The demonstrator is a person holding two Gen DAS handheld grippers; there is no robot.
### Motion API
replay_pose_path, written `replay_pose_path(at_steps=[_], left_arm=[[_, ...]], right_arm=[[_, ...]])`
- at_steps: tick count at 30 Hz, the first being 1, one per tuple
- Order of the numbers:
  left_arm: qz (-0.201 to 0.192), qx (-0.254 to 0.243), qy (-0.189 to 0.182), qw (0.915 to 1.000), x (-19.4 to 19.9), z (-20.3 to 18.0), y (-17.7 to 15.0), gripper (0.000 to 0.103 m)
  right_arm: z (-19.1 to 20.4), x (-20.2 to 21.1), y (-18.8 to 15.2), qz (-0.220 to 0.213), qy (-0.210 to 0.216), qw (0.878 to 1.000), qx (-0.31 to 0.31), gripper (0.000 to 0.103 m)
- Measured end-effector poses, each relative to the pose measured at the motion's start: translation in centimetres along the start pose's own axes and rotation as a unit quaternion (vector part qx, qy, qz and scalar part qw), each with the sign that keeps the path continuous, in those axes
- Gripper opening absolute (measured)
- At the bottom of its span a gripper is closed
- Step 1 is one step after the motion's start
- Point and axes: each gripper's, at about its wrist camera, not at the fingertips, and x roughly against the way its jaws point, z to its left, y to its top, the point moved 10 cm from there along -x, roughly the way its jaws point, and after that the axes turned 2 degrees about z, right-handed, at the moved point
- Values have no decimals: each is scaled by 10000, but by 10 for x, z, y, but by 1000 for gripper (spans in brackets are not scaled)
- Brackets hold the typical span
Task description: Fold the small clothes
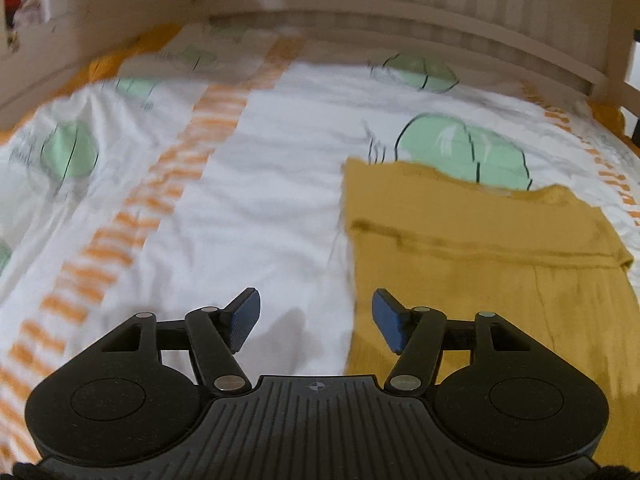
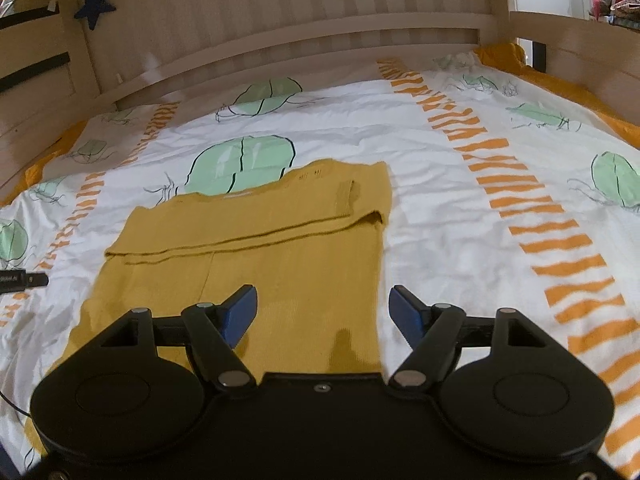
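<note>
Mustard top (image 2: 256, 264) lies flat on the bed (image 2: 440, 240), sleeves already folded across. Left claw (image 1: 316, 320) and right claw (image 2: 323, 316) both gape, empty, w/ nothing gripped. Best pinch both near hem corners together, lift evenly, fold towards collar.

Matte black left gripper (image 1: 316, 320) & right gripper (image 2: 323, 316), ribbed housings, blue textured pads (image 1: 245, 318), silver pivot pins, round side discs.
</note>
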Motion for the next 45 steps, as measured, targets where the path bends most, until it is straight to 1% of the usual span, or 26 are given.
replay_pose_path(at_steps=[3,6,11,18,26,30,36,45], left_arm=[[215,152,7,9997,6,9,-20,60],[338,184,88,9992,15,15,-35,60],[410,164,220,9988,33,17,-57,60],[543,164,163,9983,48,12,-80,60],[564,93,6,9984,62,6,-98,60],[616,110,-154,9979,65,8,-110,60],[679,160,-343,9970,65,14,-127,60],[833,-45,-506,9952,53,10,-136,60]], right_arm=[[0,5,-10,41,18,10000,-17,75],[0,11,-18,63,70,9999,-67,75],[1,21,-30,79,137,9998,-109,75],[1,34,-45,121,216,9995,-201,76],[-6,46,-62,185,224,9991,-302,76],[-13,51,-71,249,199,9988,-364,76],[-22,52,-87,448,166,9977,-486,76],[-32,44,-111,831,140,9946,-614,76]])
